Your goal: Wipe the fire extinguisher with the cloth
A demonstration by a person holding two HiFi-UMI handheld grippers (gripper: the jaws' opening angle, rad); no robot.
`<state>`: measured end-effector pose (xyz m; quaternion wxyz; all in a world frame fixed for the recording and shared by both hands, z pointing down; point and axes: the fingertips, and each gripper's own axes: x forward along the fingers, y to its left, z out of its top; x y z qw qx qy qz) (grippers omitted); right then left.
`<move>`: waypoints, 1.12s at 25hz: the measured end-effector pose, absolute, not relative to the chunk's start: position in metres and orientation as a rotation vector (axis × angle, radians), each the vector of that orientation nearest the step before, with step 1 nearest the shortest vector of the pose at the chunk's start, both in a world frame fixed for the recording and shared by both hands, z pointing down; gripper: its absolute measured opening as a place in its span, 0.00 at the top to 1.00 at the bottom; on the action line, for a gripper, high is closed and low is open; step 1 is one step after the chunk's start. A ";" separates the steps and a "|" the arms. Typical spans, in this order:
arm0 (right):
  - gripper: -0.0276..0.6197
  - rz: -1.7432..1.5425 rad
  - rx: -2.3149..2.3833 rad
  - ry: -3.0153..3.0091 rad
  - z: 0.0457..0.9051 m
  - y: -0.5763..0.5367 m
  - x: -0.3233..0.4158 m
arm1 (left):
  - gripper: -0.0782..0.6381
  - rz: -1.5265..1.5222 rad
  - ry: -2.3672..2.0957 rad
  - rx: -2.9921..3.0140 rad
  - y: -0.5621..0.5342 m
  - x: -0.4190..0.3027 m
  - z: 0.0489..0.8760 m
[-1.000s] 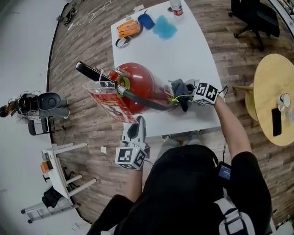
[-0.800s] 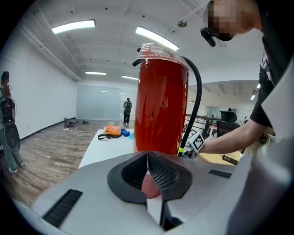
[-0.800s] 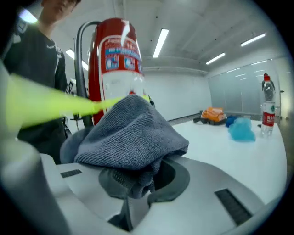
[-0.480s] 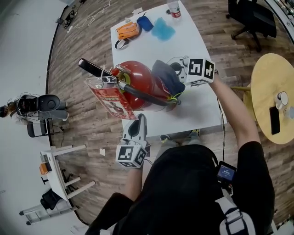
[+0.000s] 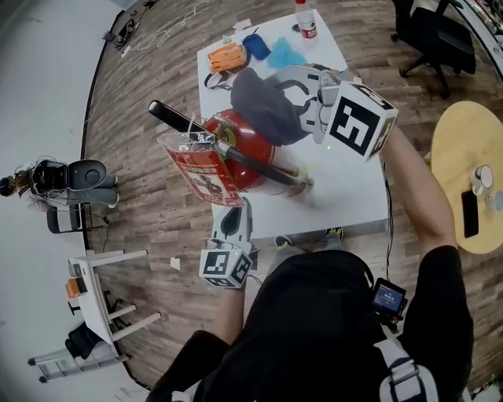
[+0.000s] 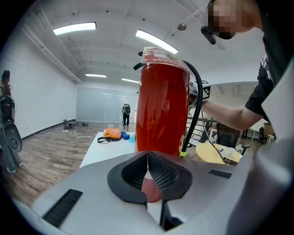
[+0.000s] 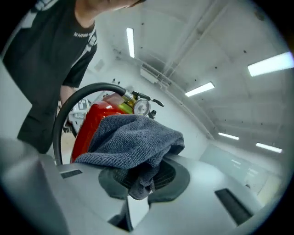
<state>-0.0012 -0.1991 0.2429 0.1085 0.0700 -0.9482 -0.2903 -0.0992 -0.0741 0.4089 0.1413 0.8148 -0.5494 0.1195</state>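
Note:
A red fire extinguisher (image 5: 236,153) stands on the white table (image 5: 346,196) near its front edge, with a black hose (image 5: 263,166) curving down its side and a clear red tag (image 5: 200,177) hanging from the valve. My right gripper (image 5: 297,96) is shut on a grey cloth (image 5: 263,106), held at the extinguisher's upper far side; whether it touches is unclear. In the right gripper view the cloth (image 7: 133,137) drapes over the jaws, with the gauge (image 7: 141,107) behind it. My left gripper (image 5: 234,210) is shut, empty, low by the extinguisher (image 6: 163,110) base.
At the table's far end lie an orange item (image 5: 228,56), a blue cloth (image 5: 284,53) and a bottle (image 5: 305,20). A round wooden table (image 5: 464,141) with a phone (image 5: 469,213) stands to the right, a black chair (image 5: 440,31) beyond it. A white stool (image 5: 94,290) is on the floor at left.
My right gripper has carried the cloth from low on the extinguisher's right side up toward its top and farther from me. The left gripper has stayed put.

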 end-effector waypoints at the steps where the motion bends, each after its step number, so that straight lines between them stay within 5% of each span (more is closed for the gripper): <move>1: 0.87 -0.916 0.248 -2.731 0.243 -0.197 0.000 | 0.86 0.340 -1.590 2.353 -0.076 -0.100 0.408; 13: 0.87 -0.488 0.298 -2.587 0.422 -0.160 0.017 | 0.86 0.397 -1.548 2.399 -0.104 -0.102 0.422; 28: 0.87 -0.505 0.801 -2.493 0.309 -0.098 0.040 | 0.86 0.323 -1.223 2.544 -0.112 -0.106 0.423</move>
